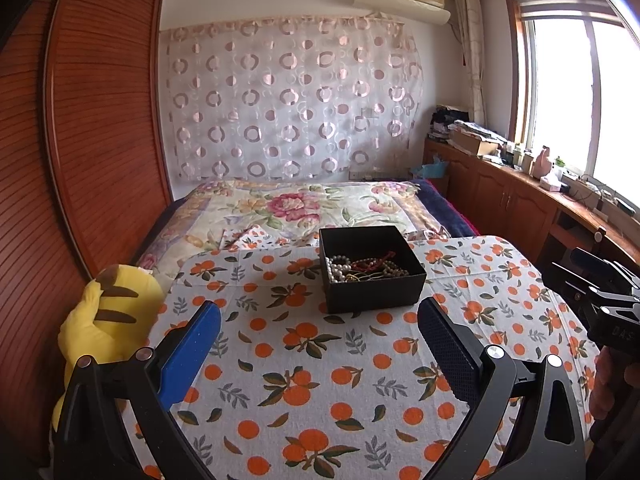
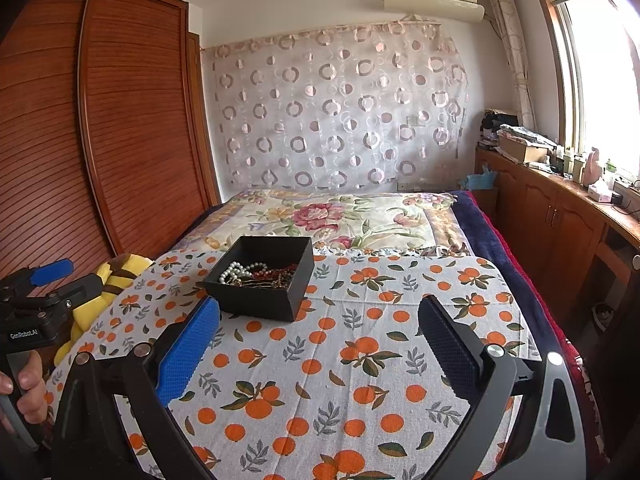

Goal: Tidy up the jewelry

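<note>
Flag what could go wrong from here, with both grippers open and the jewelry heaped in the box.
1. The pearl strand, red beads and thin chains lie tangled in the black box, so pulling one piece may drag out others.
2. The box looks light and sits loose on the orange-print cloth, so a finger catching its wall could tip or slide it.
3. The left gripper and right gripper have wide fingers, which may slip on fine chains.

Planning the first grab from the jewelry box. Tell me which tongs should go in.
Probably the left tongs: the black box sits almost straight ahead between their open fingers. From the right tongs, also open, it lies off to the left, so they would have to angle in.
</note>
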Demonstrator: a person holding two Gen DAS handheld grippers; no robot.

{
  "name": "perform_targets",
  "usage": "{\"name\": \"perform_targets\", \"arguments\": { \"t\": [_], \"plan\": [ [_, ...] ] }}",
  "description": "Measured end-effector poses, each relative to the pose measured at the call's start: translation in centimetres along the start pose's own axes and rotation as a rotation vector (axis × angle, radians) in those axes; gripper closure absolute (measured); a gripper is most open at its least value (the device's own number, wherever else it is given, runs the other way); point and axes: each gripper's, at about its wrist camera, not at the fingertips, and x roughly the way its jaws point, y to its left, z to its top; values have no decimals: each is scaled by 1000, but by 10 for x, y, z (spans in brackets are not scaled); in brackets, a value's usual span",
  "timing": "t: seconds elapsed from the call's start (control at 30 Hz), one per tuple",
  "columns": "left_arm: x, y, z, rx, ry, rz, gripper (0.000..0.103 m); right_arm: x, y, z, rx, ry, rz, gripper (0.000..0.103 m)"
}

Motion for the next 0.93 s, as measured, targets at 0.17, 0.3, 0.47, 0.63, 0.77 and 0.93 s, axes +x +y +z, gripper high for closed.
{"name": "perform_targets", "arguments": {
  "t": [0.17, 0.3, 0.47, 0.63, 0.77, 0.93],
  "plan": [
    [-1, 0, 0, 0, -2, 1, 8, 0, 0, 1, -1, -1, 0, 3],
    [-2, -1, 2, 1, -4, 0, 8, 0, 0, 0, 0, -1, 1, 3],
    [-4, 0, 3, 0, -8, -1, 8, 0, 0, 1, 0, -1, 1, 3],
    [-3, 0, 3, 1, -7, 0, 8, -1, -1, -1, 2, 0, 1, 3],
    [-4, 0, 2, 0, -8, 0, 8, -2, 0, 1, 2, 0, 2, 3],
    [-5, -1, 4, -1, -7, 2, 8, -2, 0, 1, 2, 0, 2, 3]
  ]
}}
